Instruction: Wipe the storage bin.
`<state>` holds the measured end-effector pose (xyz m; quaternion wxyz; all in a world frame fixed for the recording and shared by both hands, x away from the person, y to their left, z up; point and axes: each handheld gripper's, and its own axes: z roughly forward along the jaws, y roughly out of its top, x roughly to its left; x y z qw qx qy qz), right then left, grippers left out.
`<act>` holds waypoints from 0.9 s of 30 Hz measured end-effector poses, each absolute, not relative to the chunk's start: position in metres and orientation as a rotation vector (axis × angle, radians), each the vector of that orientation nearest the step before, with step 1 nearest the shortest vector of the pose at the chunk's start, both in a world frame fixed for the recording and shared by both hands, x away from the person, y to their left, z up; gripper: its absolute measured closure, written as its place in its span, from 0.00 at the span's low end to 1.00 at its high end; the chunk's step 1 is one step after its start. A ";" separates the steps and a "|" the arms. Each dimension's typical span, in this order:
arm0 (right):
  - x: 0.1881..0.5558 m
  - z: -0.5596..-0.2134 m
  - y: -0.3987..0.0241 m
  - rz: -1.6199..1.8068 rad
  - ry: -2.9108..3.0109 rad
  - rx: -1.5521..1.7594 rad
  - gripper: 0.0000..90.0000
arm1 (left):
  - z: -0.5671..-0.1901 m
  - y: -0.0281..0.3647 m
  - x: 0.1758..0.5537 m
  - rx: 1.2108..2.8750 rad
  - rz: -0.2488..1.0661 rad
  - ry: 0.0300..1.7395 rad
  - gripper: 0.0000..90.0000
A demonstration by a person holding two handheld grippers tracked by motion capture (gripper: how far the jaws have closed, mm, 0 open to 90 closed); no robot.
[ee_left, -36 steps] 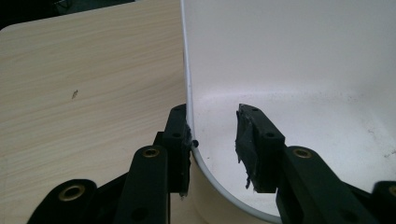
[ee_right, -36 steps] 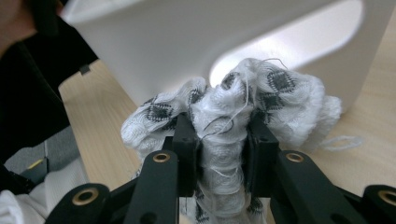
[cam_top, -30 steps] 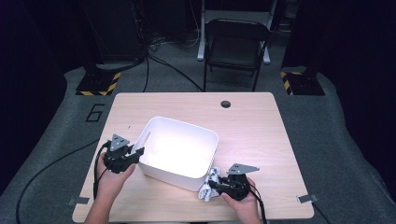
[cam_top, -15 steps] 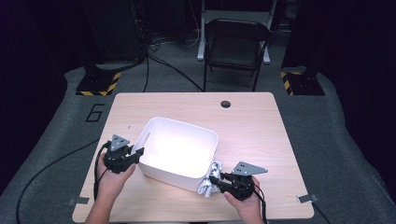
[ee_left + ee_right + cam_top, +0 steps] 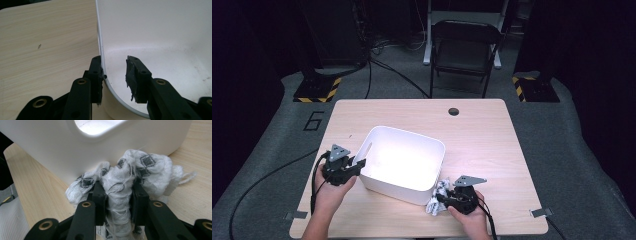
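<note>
A white tub [image 5: 404, 162] sits on the wooden worktop [image 5: 492, 145], a little left of its middle, with a cut-out handle hole in its near end wall that shows in the right gripper view.

The left gripper [image 5: 354, 167] is at the tub's left rim. In the left gripper view its jaws straddle the thin wall [image 5: 100, 47]: one jaw lies against the outside of the wall, the other stands inside the tub with a clear gap between its pad and the plastic. So the left gripper [image 5: 113, 75] is spread around the rim and does not pinch it.

The right gripper [image 5: 439, 199] is near the front edge of the worktop, just beside the tub's near right corner. Its jaws are pressed onto a bunched white cloth [image 5: 130, 172] with dark diamond marks, and the fabric bulges out above and to both sides of the right gripper [image 5: 117, 192]. The cloth [image 5: 436, 197] lies outside the tub, against or very close to its outer wall; the pictures do not settle whether it touches.

A dark folding chair [image 5: 464, 50] stands beyond the worktop's far edge.
</note>
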<state>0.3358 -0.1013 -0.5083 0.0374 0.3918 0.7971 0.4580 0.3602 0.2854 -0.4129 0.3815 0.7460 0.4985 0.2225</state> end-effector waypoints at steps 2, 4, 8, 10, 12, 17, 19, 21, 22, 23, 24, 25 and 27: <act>0.337 -0.507 -0.102 1.390 2.430 1.207 0.78 | -0.410 0.289 0.360 1.924 0.528 1.264 0.75; 0.340 -0.507 -0.104 1.390 2.419 1.215 0.78 | -0.408 0.292 0.360 1.940 0.491 1.257 0.75; 0.343 -0.508 -0.106 1.398 2.403 1.231 0.78 | -0.408 0.293 0.360 1.948 0.471 1.255 0.73; 0.343 -0.506 -0.106 1.390 2.406 1.240 0.78 | -0.408 0.294 0.360 1.949 0.469 1.257 0.72; 0.341 -0.502 -0.106 1.409 2.404 1.239 0.78 | -0.408 0.293 0.360 1.938 0.467 1.269 0.72; 0.331 -0.482 -0.111 1.548 2.343 1.178 0.78 | -0.409 0.293 0.360 1.924 0.452 1.273 0.70; 0.328 -0.473 -0.113 1.604 2.315 1.154 0.78 | -0.409 0.292 0.361 1.929 0.465 1.268 0.70; 0.324 -0.464 -0.114 1.649 2.287 1.119 0.78 | -0.409 0.293 0.361 1.943 0.466 1.257 0.70; 0.322 -0.460 -0.114 1.659 2.279 1.104 0.78 | -0.409 0.293 0.360 1.946 0.465 1.257 0.70; 0.320 -0.456 -0.114 1.674 2.272 1.090 0.78 | -0.408 0.293 0.360 1.951 0.460 1.256 0.71; 0.318 -0.454 -0.113 1.670 2.266 1.077 0.78 | -0.408 0.293 0.360 1.952 0.459 1.256 0.71; 0.317 -0.453 -0.113 1.664 2.263 1.064 0.78 | -0.408 0.293 0.360 1.957 0.460 1.251 0.72; 0.317 -0.454 -0.111 1.646 2.265 1.058 0.78 | -0.408 0.293 0.360 1.965 0.466 1.245 0.72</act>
